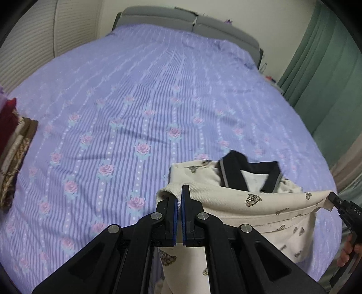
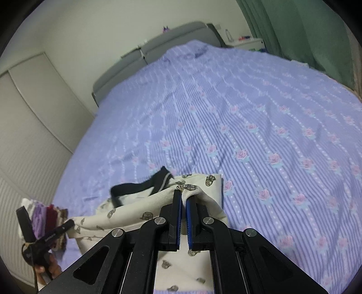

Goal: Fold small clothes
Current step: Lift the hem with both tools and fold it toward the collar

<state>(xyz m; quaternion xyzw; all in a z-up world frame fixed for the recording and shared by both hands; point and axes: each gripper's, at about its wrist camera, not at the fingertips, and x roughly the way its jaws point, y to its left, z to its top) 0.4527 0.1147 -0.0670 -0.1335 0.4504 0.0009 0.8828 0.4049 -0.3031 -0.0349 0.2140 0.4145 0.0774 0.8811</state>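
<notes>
1. The left gripper [image 1: 181, 192] is clamped tight on a fold of the cream shirt [image 1: 267, 199], its blue-lined jaws nearly meeting with the fabric pinched between them.
2. The right gripper [image 2: 183, 196] is likewise closed on the far side of the same shirt [image 2: 140, 203], a ridge of cloth caught between its pads.
3. The shirt hangs stretched between the two grippers over the near end of the bed; its black collar [image 1: 246, 169] points away toward the headboard and its lower part drops out of sight beneath the tools.
4. The shirt's upper part looks to rest on or just above the cover; blur keeps me from telling which.
5. The purple striped bedspread [image 1: 135, 95] with pink roses lies broad and mostly bare beyond the shirt, right up to the grey headboard [image 1: 181, 20].
6. At the bed's left edge sits a stack of folded clothes [image 1: 11, 144], well apart from the shirt.
7. Green curtains [image 1: 321, 56] hang close along the right side of the bed, and a pale wardrobe [image 2: 29, 126] stands along the left.
8. A hand [image 2: 48, 269] grips the left tool's handle at the near edge.
</notes>
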